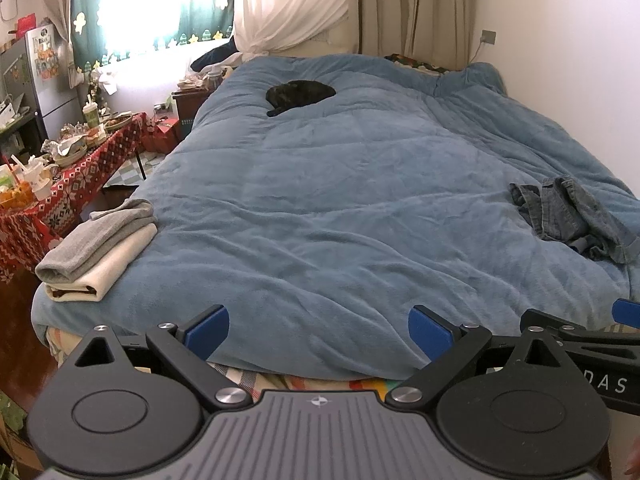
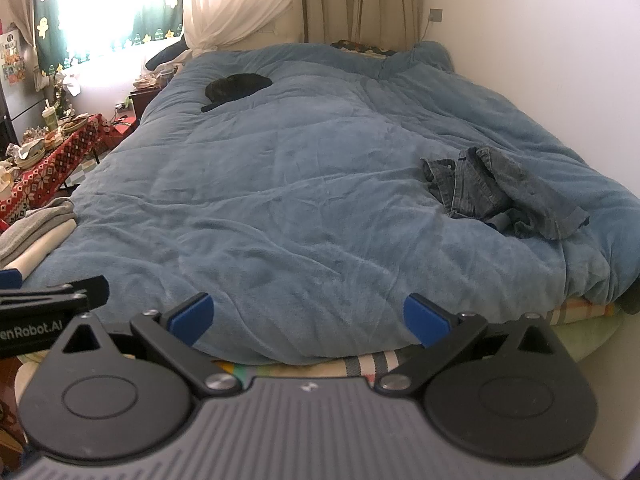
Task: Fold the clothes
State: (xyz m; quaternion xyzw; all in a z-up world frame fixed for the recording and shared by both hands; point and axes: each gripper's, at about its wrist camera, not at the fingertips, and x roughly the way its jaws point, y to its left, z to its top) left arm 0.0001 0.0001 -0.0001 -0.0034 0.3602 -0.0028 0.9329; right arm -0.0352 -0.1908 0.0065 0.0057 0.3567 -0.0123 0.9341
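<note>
A bed (image 1: pixel 460 376) fills most of both views, covered by a rumpled blue fleece comforter (image 1: pixel 340 208) that hangs over the near edge, with striped bedding showing underneath. Beige curtains (image 1: pixel 416 4) hang behind the head of the bed, beside a bright window with a green patterned curtain. To the left of the bed stands a table (image 1: pixel 24 228) under a red patterned cloth, crowded with cups and food containers.

On the comforter's near left corner sits a folded stack: a grey garment (image 1: pixel 96 240) resting on top of a cream garment (image 1: pixel 116 266). Well apart from it, on the right side of the bed, a denim shirt (image 2: pixel 508 196) lies crumpled and unfolded. Far up the bed, near the head, a dark cat (image 1: pixel 300 96) lies curled on the comforter.

The left gripper (image 1: pixel 319 330) hovers at the foot of the bed, its blue-padded fingers (image 1: pixel 208 330) spread wide with nothing between them. The right gripper (image 2: pixel 308 320) hovers just beside it, its fingers (image 2: pixel 424 320) likewise wide apart and empty, clear of the shirt.
</note>
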